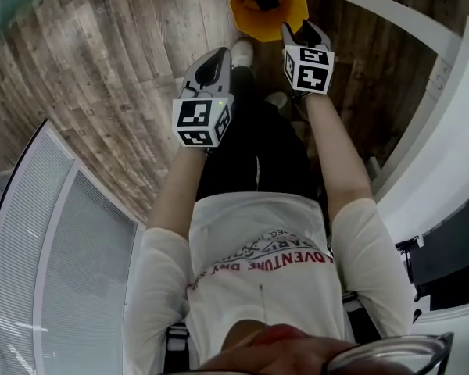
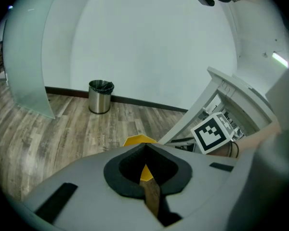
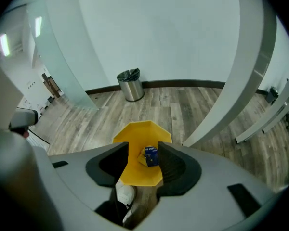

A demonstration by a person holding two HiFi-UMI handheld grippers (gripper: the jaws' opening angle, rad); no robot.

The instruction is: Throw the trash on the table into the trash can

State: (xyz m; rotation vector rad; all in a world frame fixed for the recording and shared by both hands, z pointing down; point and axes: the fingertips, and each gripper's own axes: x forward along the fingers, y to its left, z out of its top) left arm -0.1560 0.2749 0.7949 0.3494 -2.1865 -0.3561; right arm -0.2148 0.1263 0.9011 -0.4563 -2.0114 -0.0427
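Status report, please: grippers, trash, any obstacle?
Status: right gripper open, empty, above bin; left gripper shut, empty. Blue packet in bin. Nothing in the way.

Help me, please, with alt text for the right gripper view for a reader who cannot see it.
The right gripper hangs with fingers apart over a yellow trash can that holds a small blue packet. Behind, on the wood floor, a steel bin stands by a white wall.

Wears a white short-sleeved T-shirt (image 1: 258,244) printed in red and black, black trousers (image 1: 254,143) and white shoes (image 1: 242,51). Carries a grey-shelled, black-padded left gripper (image 1: 216,54) and right gripper (image 1: 302,28), each bearing a white cube of black square markers, the left one with a green light (image 1: 219,102).
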